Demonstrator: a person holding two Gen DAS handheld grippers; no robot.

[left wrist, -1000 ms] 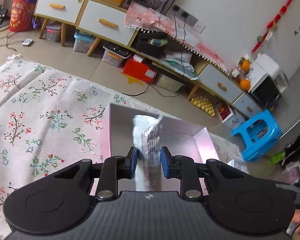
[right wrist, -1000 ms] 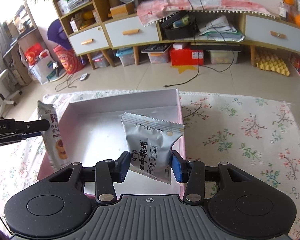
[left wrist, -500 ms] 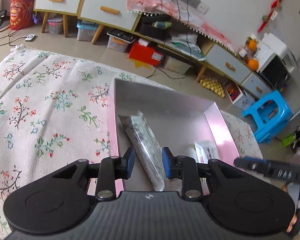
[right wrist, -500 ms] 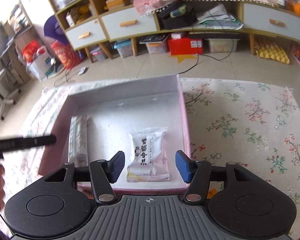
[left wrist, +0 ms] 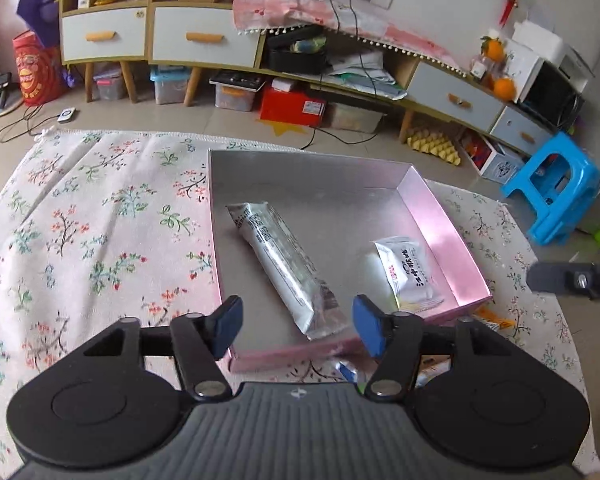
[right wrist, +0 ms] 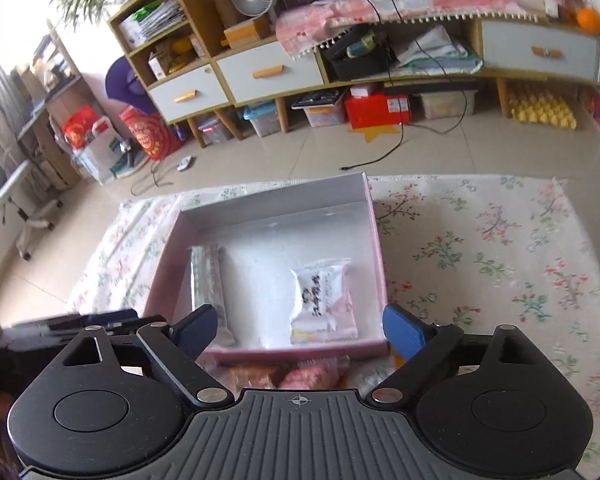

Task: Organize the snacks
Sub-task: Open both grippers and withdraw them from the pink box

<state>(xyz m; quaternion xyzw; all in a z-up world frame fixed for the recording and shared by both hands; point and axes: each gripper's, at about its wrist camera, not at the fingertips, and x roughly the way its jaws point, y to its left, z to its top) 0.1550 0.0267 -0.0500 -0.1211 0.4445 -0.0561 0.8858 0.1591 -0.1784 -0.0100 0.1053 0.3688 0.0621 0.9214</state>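
Above the near edge of the pink box (left wrist: 440, 216), the left gripper (left wrist: 298, 326) hangs with its blue-padded fingers spread wide and nothing between them, tilted down toward the box floor. From the other side the right gripper (right wrist: 300, 330) takes the same pose, jaws wide and empty, just short of the box's (right wrist: 374, 224) near wall. Inside, a long silver snack bar packet (left wrist: 286, 270) lies flat and slantwise near the left wall, and a small pillow-shaped white snack pouch (left wrist: 408, 270) rests by the right wall; the two are apart. Only the right wrist view shows reddish crinkled wrappers (right wrist: 312, 376) on the floral tablecloth (right wrist: 480, 248) just outside the near wall. Only the left wrist view shows a blue plastic stool (left wrist: 556, 184) on the floor. The box interior is smooth, silvery and faintly reflective
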